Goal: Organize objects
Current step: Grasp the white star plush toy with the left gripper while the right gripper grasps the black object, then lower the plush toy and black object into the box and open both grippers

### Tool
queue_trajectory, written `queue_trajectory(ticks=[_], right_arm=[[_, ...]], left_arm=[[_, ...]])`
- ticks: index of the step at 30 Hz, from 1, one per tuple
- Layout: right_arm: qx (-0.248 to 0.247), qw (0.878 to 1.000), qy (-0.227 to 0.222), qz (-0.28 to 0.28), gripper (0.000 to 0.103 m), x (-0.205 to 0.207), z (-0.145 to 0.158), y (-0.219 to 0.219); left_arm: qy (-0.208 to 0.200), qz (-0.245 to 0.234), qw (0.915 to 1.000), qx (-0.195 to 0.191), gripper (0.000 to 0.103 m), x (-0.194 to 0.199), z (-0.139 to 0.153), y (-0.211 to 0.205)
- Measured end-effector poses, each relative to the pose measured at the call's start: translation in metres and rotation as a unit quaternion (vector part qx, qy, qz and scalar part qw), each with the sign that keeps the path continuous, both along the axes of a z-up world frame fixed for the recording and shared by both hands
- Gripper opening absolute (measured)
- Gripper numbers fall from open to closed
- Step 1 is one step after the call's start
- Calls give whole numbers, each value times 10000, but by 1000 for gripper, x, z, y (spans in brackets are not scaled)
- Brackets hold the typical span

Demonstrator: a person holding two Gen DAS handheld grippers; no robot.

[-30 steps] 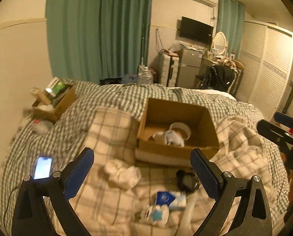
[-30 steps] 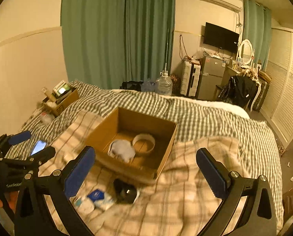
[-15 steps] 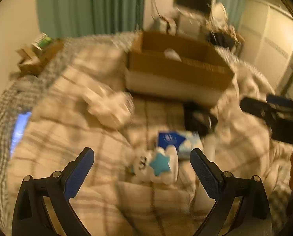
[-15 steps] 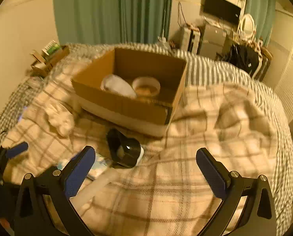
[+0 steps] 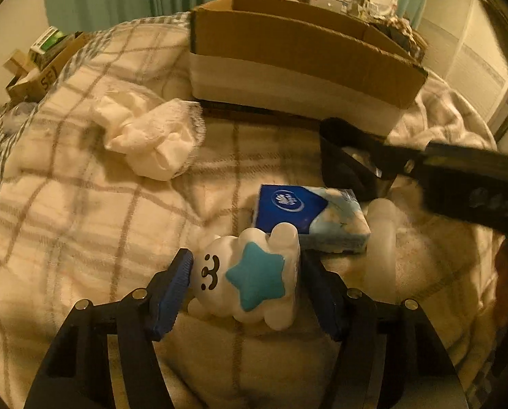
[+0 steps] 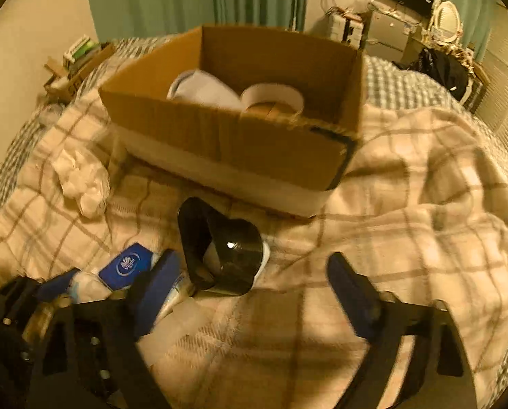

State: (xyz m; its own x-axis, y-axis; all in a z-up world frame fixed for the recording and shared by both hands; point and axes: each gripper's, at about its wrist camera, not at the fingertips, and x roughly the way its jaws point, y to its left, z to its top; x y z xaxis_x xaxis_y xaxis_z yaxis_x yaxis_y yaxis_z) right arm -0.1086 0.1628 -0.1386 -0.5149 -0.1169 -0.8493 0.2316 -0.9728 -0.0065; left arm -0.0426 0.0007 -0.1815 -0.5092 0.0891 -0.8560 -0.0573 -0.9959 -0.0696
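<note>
Far left on the bed, a small cardboard box of clutter sits by the wall, well away from the action. Next along, a crumpled white cloth lies on the plaid blanket, near the front left corner of the big cardboard box.

Now the left tool: its blue pads sit either side of a white toy with a blue star, narrowed right down around it. The left pad looks to be touching the toy's face side; the right pad is partly hidden behind it, so the grip looks closed on the toy, though I can't swear to full contact. The toy rests on the blanket.

Just behind the toy, touching it, lies a blue tissue pack. Beyond that sits a black glossy object, just in front of the big box.

Inside the box, from the right wrist view, there's a white bundle beside a roll of tape.

Over on the right, the right tool hangs wide apart, nothing between its pads, low over the blanket, with its left finger right by the tissue pack and the black object.
</note>
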Motion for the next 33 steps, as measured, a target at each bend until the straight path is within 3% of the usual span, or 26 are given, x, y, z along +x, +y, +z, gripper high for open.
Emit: queue_trajectory(ticks=[3,4,5,6,8,10,14,21,27,30,33], right_arm=[[-51,9999,-125,42,58,0,-8,1],[-52,9998,-175,47,42,0,-9,2],[-84,9997,-197,65,33,1,-9,3],[-94,9998,-189,74,30,3,-8,4],[-71,9998,-165,109,13,6,-6,5],[-38,9998,-125,128,6,11,-3,6],[-40,9998,157,72,6,26,18,15],[129,9962,866,5,6,61,76,30],[-82,9921,1253,-28,6,80,117,37],[-275,9896,1408,29,6,78,143,39],[-208,9855,1679,124,6,71,174,36]], left_arm=[[13,174,9998,124,67,5,8,-8],[35,198,9997,144,67,6,11,-10],[77,241,9996,144,67,7,14,-11],[126,283,9994,122,67,8,17,-11],[177,325,9993,67,67,10,20,-13],[226,325,9992,-8,67,13,24,-11],[326,365,9988,-56,67,16,34,-12],[517,479,9972,231,67,36,66,-12],[921,338,9951,154,67,42,112,-2],[1011,226,9942,298,67,27,137,0],[1273,64,9916,206,67,8,167,10]])
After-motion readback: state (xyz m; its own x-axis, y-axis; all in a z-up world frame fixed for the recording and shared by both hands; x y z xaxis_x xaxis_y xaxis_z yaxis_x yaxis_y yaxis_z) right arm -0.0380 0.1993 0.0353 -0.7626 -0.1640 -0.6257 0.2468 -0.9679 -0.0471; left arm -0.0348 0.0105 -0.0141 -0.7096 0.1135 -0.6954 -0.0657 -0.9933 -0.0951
